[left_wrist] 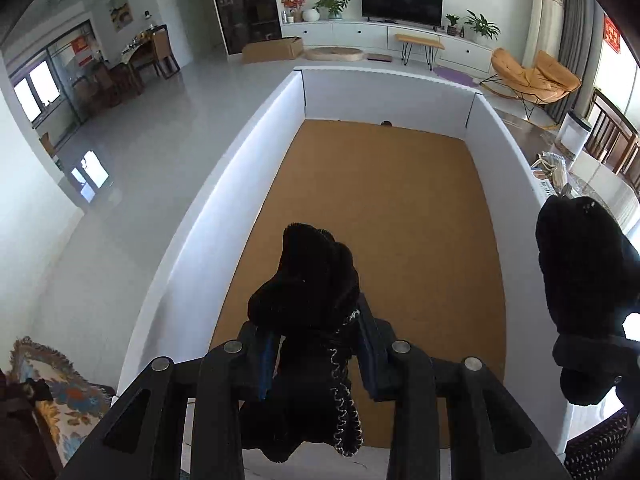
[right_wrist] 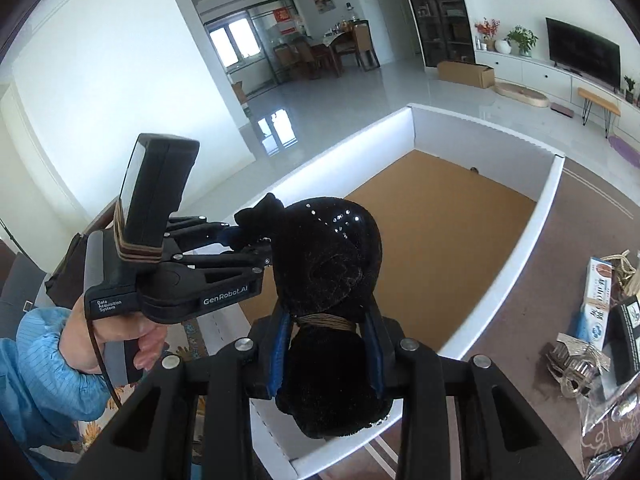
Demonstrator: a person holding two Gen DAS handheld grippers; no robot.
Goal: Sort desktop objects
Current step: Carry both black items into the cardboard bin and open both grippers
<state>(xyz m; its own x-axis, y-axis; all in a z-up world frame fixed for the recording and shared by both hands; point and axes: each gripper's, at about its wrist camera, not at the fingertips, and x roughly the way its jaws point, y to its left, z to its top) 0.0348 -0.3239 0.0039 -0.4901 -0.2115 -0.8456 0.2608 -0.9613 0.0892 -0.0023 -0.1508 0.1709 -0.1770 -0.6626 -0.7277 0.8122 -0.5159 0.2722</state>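
Socks: two black bundles, one in each gripper, both held in the air above the box (left_wrist: 280, 152).

Box: white walls, brown cork-like floor (left_wrist: 380, 208). Nothing lying on the floor that I can see, except a small dark thing (left_wrist: 386, 123) at the far wall's base; too small to tell what it is.

Left sock (left_wrist: 308, 280): black knit, bunched up, ribbed cuff end poking up past the fingertips. A seam of white-grey stitching runs down the part hanging below the pads. Left gripper (left_wrist: 316, 344) is closed on it, blue pads pressing both sides.

Right sock (right_wrist: 332, 264): black, rolled into a rounded lump, a few small shiny dots across the top. A tan band (right_wrist: 326, 322) is wrapped around its waist right at pad level; the rest bulges out below. Right gripper (right_wrist: 326, 344) is clamped on it at the band.

From the right wrist view, the left gripper sits to the left, held by a hand (right_wrist: 120, 332) in a blue sleeve (right_wrist: 36, 364), its sock tip almost touching the right sock.

Outside the box on the right: cartons (right_wrist: 600, 300) and foil packets (right_wrist: 576, 364) on a brown surface.
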